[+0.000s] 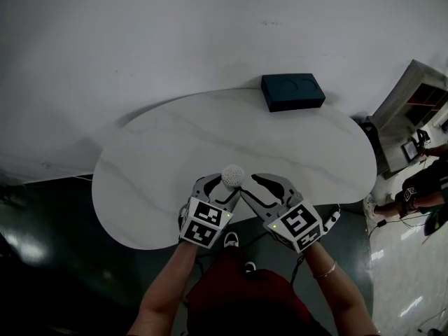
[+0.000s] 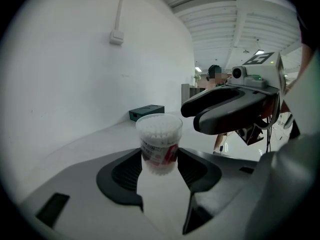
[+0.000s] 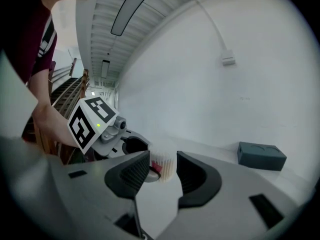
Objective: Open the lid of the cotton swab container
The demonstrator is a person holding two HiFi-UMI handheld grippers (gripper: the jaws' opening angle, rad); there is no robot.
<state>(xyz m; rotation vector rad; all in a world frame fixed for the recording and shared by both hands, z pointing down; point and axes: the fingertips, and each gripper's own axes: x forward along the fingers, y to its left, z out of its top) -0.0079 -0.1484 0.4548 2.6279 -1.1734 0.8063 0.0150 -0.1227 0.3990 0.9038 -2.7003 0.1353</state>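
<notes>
Forearms [image 1: 171, 280] converge | left hand-held gripper [image 2: 160, 170] clamps cotton swab container [image 2: 159, 136] | right hand-held gripper [image 3: 162, 173] jaws apart beside it

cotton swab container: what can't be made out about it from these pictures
Open or closed: cotton swab container too small in head view, a white blob.
Label print: left gripper view, too small to read.
Whether right gripper jaws touch it: right gripper view, container blurred.

Red-and-white label [image 2: 160, 151] on the cotton swab container [image 2: 159, 129], print too blurred to read. Only patterns on the square markers [image 1: 207, 222].
</notes>
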